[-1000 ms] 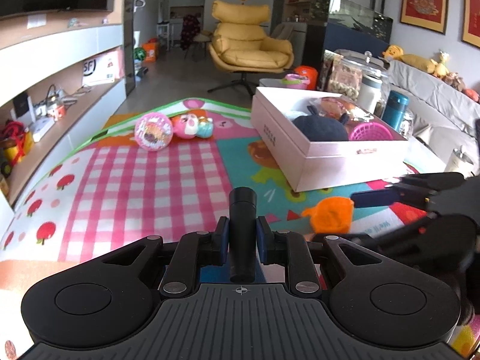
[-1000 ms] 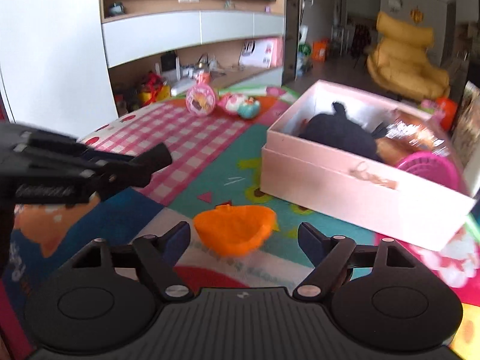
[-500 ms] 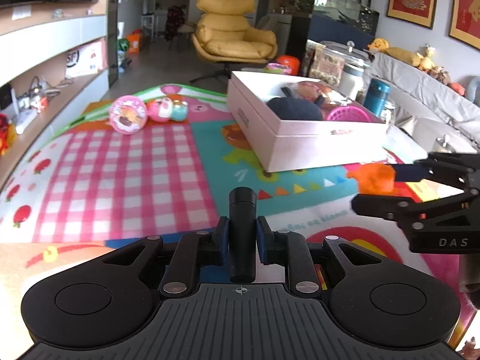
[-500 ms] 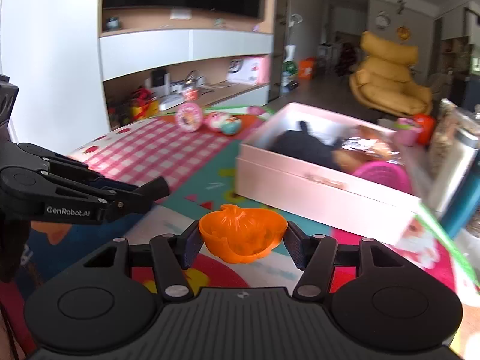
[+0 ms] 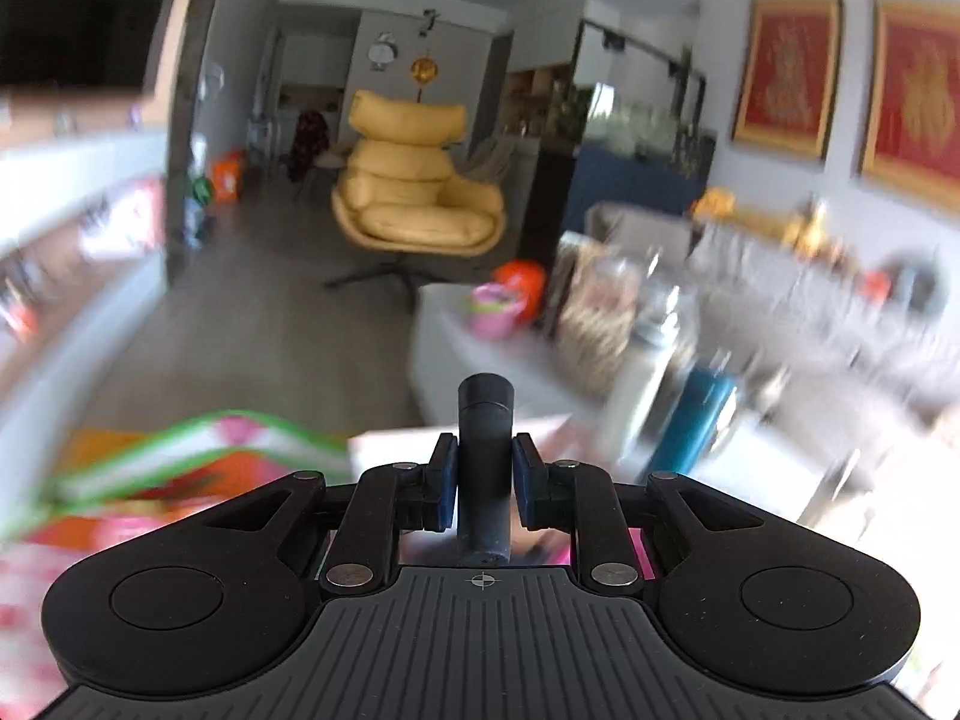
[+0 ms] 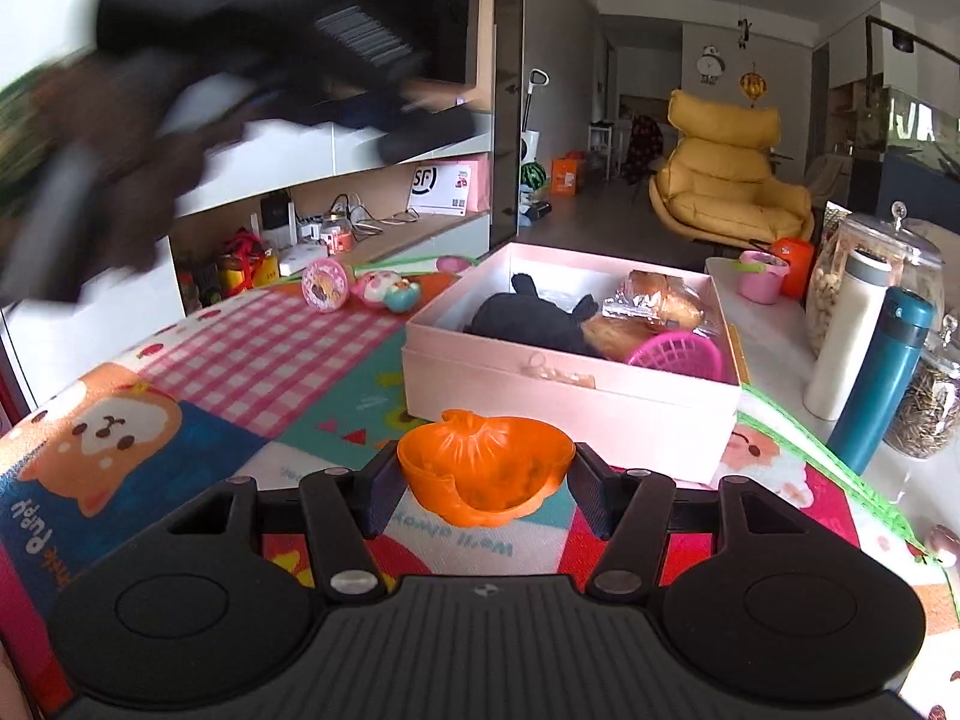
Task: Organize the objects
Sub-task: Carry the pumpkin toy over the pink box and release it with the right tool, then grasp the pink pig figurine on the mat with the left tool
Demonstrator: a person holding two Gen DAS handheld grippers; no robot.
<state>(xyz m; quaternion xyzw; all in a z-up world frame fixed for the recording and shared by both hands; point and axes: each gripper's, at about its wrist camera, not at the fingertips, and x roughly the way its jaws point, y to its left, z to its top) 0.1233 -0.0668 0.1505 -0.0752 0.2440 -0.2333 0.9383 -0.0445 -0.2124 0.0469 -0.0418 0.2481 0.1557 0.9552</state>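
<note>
My right gripper (image 6: pixel 485 477) is shut on an orange pumpkin-shaped bowl (image 6: pixel 483 465) and holds it above the play mat, just short of the pink box (image 6: pixel 570 402). The box holds a black plush (image 6: pixel 528 321), wrapped bread (image 6: pixel 660 300) and a pink basket (image 6: pixel 681 354). My left gripper (image 5: pixel 485 483) is shut on a dark cylinder (image 5: pixel 485 456) that stands upright between the pads. It is raised high and shows as a blur at the upper left of the right wrist view (image 6: pixel 252 42).
A round pink toy (image 6: pixel 324 285) and small egg toys (image 6: pixel 390 291) lie on the checked mat (image 6: pixel 270 354). A teal flask (image 6: pixel 882 378), white bottle (image 6: pixel 846 330) and glass jars (image 6: pixel 876 258) stand right of the box. A yellow armchair (image 5: pixel 414 192) stands behind.
My right gripper has lifted the orange bowl closer to the pink box. My left gripper has swung up fast with the cylinder, so its view now points across the room.
</note>
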